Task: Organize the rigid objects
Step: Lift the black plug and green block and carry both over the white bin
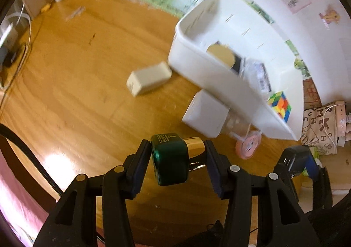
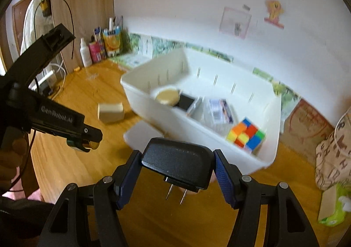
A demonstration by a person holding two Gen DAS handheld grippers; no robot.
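Left gripper (image 1: 177, 160): you're pinching the green bottle (image 1: 171, 159); lift it over the white bin (image 1: 219, 76) rim.
Right gripper (image 2: 177, 172): clamped on the black charger (image 2: 177, 159); keep prongs clear.

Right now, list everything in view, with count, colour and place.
Bottle: one, dark green with gold cap, held in left gripper.
Plug adapter: one, black, held in right gripper.
Bin: one, white, on the desk.
Puzzle cube: one, multicoloured, in the bin.
Round lid: one, tan, in the bin.
Block: one, cream, on desk left of bin.
Box: one, white, against the bin's front.
Desk: one, wooden.
Left gripper: black, closed on bottle.
Right gripper: black, blue pads, closed on adapter.
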